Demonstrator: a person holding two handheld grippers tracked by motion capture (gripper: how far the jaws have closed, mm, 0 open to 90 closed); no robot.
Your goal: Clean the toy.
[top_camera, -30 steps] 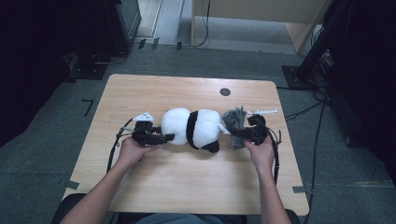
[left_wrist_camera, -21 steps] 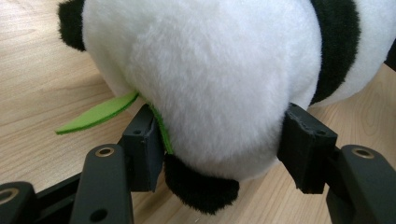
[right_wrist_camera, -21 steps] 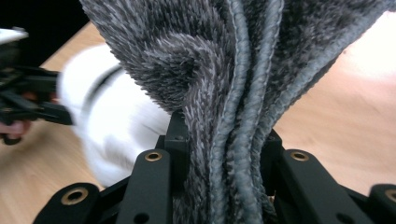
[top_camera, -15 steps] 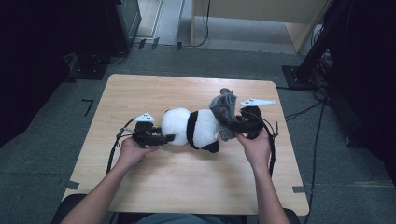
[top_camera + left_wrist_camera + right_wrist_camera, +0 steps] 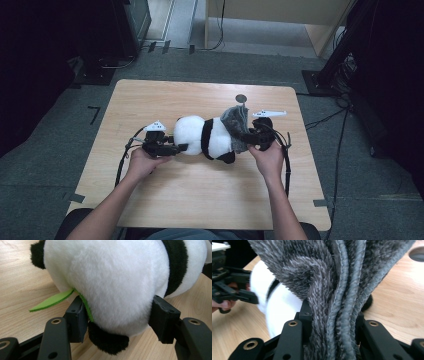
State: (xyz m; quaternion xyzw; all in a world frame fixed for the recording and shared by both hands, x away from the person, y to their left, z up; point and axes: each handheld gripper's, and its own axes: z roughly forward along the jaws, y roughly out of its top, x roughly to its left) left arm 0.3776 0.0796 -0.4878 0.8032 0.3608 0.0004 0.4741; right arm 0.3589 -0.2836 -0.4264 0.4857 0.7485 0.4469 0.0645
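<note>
I have the toy panda (image 5: 205,137) lying on its side near the middle of the worktop (image 5: 200,200), a little toward the far edge, with its white end pointing to the left edge. My left claw (image 5: 181,147) is clenched on that white end; in the left gripper view the 2 black jaws press into the white fur from either side, a green felt leaf (image 5: 51,301) sticks out beside one jaw, and a black paw (image 5: 107,340) sits low between them. My right claw (image 5: 246,136) grips a bunched grey fuzzy cloth (image 5: 235,125) at the panda's other end; in the right gripper view its folds are pinched tight between the jaws and rise up past them. In the high view the cloth stands up against the panda, toward the far edge. A dark round hole (image 5: 241,98) lies in the worktop near the far edge, just beyond the cloth.
</note>
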